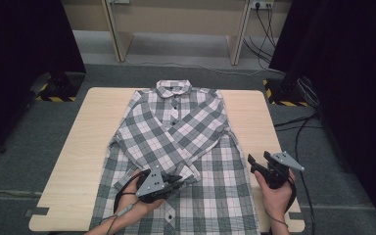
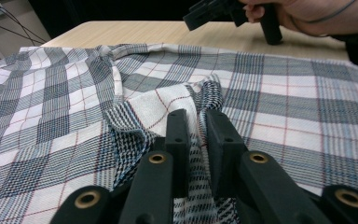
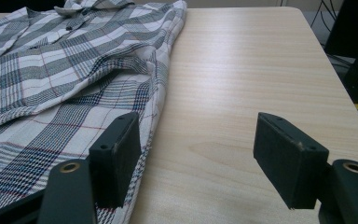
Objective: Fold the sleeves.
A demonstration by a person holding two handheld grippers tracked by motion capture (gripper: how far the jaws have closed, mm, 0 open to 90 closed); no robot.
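Note:
A grey and white plaid shirt lies face up and buttoned on the light wooden table, collar at the far side. Both sleeves are folded across its front. My left gripper rests low on the shirt's lower middle, shut on the cuff end of a sleeve, with fabric bunched between its pads. My right gripper hovers at the shirt's right hem, open over bare table with nothing between its jaws. The shirt's edge runs beside its left finger. In the left gripper view the right gripper is seen beyond the shirt.
Bare table strips flank the shirt on both sides. Black curtains stand at left and right. Stand bases with hazard tape sit at the far corners. Cables trail on the floor at the right, and wooden furniture legs stand behind.

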